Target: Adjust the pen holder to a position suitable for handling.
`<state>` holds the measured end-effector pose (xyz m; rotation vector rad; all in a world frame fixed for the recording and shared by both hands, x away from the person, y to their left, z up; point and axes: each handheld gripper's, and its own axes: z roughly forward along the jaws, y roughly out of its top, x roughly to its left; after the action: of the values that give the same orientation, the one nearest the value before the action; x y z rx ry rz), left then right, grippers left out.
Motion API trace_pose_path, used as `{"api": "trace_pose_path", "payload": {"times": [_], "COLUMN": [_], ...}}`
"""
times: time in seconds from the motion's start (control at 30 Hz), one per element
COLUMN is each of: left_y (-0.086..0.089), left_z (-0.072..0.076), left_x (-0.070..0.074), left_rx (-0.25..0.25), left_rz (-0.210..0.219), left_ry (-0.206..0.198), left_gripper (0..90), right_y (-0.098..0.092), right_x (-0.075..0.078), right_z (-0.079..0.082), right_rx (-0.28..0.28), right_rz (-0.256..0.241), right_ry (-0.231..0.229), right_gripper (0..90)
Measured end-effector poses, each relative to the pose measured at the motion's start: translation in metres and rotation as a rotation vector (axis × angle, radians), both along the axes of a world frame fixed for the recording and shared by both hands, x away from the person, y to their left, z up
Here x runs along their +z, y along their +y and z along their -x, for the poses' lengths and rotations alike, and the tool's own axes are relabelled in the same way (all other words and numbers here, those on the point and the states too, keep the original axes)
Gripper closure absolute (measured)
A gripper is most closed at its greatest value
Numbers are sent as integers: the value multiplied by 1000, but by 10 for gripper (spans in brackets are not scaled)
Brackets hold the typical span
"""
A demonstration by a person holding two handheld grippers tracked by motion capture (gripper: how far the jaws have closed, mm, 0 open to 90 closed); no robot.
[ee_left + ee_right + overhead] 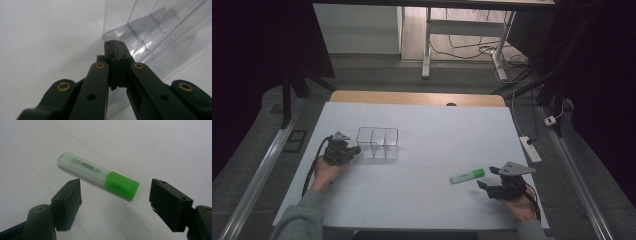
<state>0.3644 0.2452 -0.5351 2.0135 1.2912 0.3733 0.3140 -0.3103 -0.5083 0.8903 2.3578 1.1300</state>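
Both grippers are seen low over the white table sheet [422, 195]. On the right gripper [490, 179] the jaws are spread wide, and nothing is held between them. The green highlighter pen with a translucent barrel and bright green cap [98, 175] lies flat on the sheet just beyond those jaws, with its capped end nearer to them; no contact with either jaw is seen. On the left gripper [115, 46] the jaws are pressed together with nothing between them, and their tip rests just beside the near corner of the clear plastic organiser box with three compartments [377, 142]; whether it touches cannot be told. All compartments appear empty. Little is judged to be done: the pen has not yet been grasped, and lifting, carrying and placing it in the box are presumably left.
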Motion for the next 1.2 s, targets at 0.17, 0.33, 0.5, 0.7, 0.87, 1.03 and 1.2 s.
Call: {"api": "trace_pose_path", "payload": {"times": [0.17,0.33,0.5,0.7,0.87,1.03,1.2], "left_y": [-8,-12,-17,-26,-36,-48,-60], "left_z": [-1,-1,-2,-3,-6,-10,-15], "left_x": [-1,-1,-1,-1,-1,-1,2], "left_rx": [-11,-16,-21,-36,-51,-69,-92], "left_rz": [2,5,1,-2,-3,6,3], "left_ry": [5,10,6,5,2,0,-2], "left_gripper": [890,891,891,890,891,891,891], "right_y": [0,0,0,0,1,1,0], "right_x": [0,-1,-1,-1,-2,-3,-3], "right_z": [0,-1,0,0,-1,0,0], "right_rx": [1,8,9,5,10,9,5], "right_rz": [2,-4,3,7,10,7,14], "right_ry": [2,7,10,10,16,17,18], "right_gripper": [258,258,258,258,258,258,258]}}
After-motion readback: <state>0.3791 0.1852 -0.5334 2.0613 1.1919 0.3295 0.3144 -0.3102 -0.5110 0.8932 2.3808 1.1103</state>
